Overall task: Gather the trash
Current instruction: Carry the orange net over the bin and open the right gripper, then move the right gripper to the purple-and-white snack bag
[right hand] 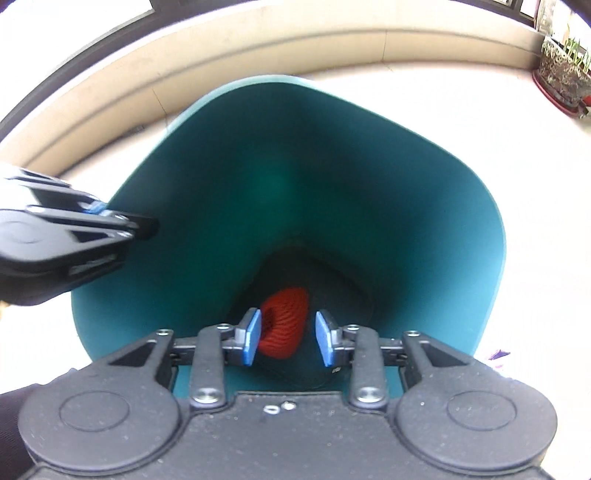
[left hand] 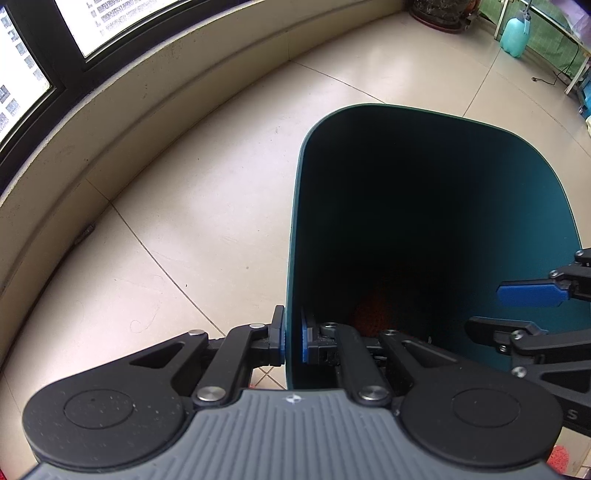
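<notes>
A teal bin (left hand: 517,221) stands on the tiled floor, and its left wall runs between the fingers of my left gripper (left hand: 293,332), which is shut on that wall. In the right wrist view the left gripper (right hand: 122,218) shows at the bin's (right hand: 258,147) left rim. My right gripper (right hand: 286,336) hangs open over the bin's mouth with nothing pressed between its blue pads. A red netted piece of trash (right hand: 286,314) lies on the bin's dark bottom, below that gap. It shows faintly as the red trash (left hand: 373,314) from the left. The right gripper (left hand: 517,312) reaches in over the right rim.
A low beige wall under windows (left hand: 110,122) curves round the far side. A plant pot (right hand: 561,74) stands at the back, with a pale teal jug (left hand: 515,35) and a cable (left hand: 554,79) nearby. A purple scrap (right hand: 498,354) lies right of the bin.
</notes>
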Demonstrator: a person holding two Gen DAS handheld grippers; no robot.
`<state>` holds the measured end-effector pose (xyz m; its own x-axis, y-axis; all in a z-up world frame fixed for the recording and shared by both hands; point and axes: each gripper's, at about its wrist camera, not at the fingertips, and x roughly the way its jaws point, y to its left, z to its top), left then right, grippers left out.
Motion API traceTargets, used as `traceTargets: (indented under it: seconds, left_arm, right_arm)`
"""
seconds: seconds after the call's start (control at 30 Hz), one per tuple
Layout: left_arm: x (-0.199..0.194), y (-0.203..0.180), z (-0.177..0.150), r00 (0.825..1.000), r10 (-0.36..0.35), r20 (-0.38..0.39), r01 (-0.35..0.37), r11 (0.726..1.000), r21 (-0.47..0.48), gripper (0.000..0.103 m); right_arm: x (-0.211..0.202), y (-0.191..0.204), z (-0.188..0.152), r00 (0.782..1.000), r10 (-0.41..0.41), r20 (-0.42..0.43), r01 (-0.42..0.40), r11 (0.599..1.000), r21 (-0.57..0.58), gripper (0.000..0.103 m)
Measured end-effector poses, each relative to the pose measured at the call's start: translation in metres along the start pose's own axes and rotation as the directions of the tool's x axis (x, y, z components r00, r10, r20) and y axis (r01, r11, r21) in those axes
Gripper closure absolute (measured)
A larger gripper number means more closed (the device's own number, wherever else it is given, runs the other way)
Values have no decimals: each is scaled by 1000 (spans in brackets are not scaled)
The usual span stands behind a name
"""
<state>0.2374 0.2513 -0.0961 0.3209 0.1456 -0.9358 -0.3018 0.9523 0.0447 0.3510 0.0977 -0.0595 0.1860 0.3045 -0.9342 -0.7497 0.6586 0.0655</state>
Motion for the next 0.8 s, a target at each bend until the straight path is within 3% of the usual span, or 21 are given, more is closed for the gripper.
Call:
traceTargets:
  seconds: [0.27, 0.4, 0.57, 0.8]
  left_arm:
    - [-1, -4, -2, 1000, 15, 11, -15, 1000, 19, 96]
    - [-3, -10, -4, 999, 36, 17, -37, 999, 32, 96]
    - [-5, -16, -4, 999, 48, 17, -49, 998, 41, 96]
    - [-7, -20, -6, 999, 46, 27, -48, 995, 84, 96]
  right_arm:
    - [-72, -26, -27, 991, 54, 122, -55, 999, -2, 55]
    - [-98, -51, -55, 985, 39, 167, -41, 999, 14, 51]
    - [-118, -83, -91, 983, -35, 182, 24, 998, 62, 46]
    - [-109, -142, -141, 981, -143, 128, 119, 977, 176, 45]
